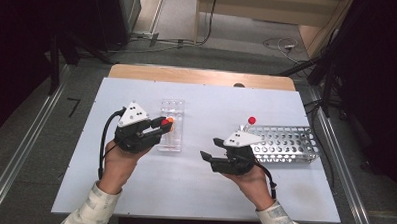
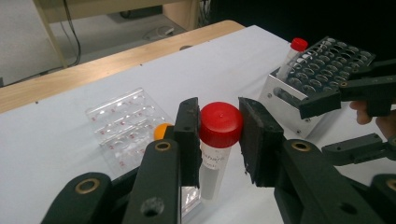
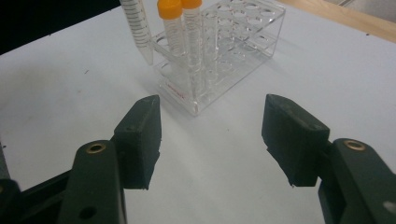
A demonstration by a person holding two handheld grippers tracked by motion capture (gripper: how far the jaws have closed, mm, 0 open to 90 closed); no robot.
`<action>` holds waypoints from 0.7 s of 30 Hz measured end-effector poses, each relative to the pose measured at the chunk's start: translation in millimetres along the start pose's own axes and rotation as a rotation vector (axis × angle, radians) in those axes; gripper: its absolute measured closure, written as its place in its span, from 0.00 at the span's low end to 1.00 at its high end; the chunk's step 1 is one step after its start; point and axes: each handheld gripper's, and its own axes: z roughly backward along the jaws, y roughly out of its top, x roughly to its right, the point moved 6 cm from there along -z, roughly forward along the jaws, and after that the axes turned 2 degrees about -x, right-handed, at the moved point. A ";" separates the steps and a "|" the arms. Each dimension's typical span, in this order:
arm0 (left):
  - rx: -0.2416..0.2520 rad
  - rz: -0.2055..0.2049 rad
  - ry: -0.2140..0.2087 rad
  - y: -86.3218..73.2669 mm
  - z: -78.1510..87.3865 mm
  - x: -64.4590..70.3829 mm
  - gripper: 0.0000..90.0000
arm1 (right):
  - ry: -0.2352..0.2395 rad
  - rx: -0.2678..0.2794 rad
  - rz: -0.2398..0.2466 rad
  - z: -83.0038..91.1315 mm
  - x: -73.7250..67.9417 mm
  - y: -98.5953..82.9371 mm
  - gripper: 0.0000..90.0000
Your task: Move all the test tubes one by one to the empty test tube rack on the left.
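Note:
My left gripper (image 1: 165, 123) (image 2: 219, 135) is shut on the cap of a red-capped tube (image 2: 217, 140) (image 3: 137, 28). The tube hangs tilted, its tip just above the table, beside a clear plastic rack (image 1: 172, 108) (image 2: 121, 126) (image 3: 233, 46). In that rack stand two orange-capped tubes (image 3: 170, 28), one cap (image 2: 161, 130) showing behind my left jaw. My right gripper (image 1: 210, 148) (image 3: 212, 126) is open with nothing between its jaws, and it points toward the clear rack. Just behind it lies a metal rack (image 1: 285, 145) (image 2: 322, 60) holding one red-capped tube (image 1: 250, 123) (image 2: 294, 51) at its left end.
The white tabletop (image 1: 198, 192) has bare room at the front and between the two racks. A wooden strip (image 1: 202, 76) runs along its far edge. Cables (image 1: 284, 45) lie on the floor beyond.

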 end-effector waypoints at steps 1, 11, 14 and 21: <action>0.001 0.000 0.002 0.1 0.8 -1.5 0.78 | 0.000 0.003 -0.002 0.6 0.5 0.0 0.40; 0.024 0.025 0.033 2.9 7.4 -18.2 0.78 | -0.010 0.009 -0.010 4.1 5.9 -0.2 0.41; 0.026 0.029 0.041 3.4 5.9 -22.1 0.78 | -0.014 0.010 -0.014 5.6 7.5 -0.6 0.41; 0.023 0.030 0.067 5.6 -1.6 -29.4 0.78 | -0.019 0.017 -0.020 7.8 10.8 -0.4 0.41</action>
